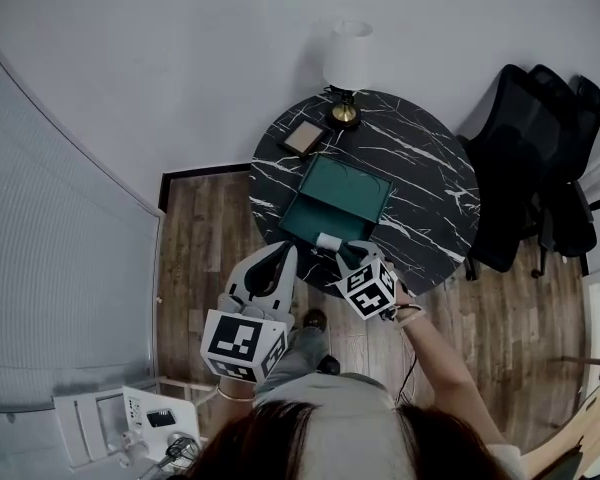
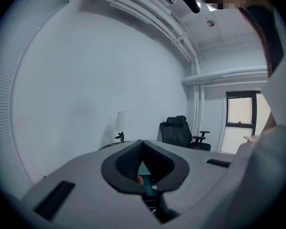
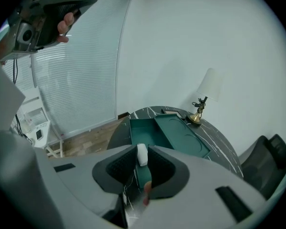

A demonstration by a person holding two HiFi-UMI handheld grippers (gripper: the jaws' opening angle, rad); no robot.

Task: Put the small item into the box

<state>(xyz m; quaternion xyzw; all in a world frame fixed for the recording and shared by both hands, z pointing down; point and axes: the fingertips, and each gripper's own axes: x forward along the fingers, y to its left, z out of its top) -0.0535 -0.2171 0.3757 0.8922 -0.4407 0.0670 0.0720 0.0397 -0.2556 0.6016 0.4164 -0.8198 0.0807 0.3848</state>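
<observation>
No text I can read

I find only square code patterns on the left cube and right cube.

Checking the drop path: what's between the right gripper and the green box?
Only the small white item, clamped by the right gripper just over the open green box; nothing else intervenes. The right gripper view shows it.
</observation>
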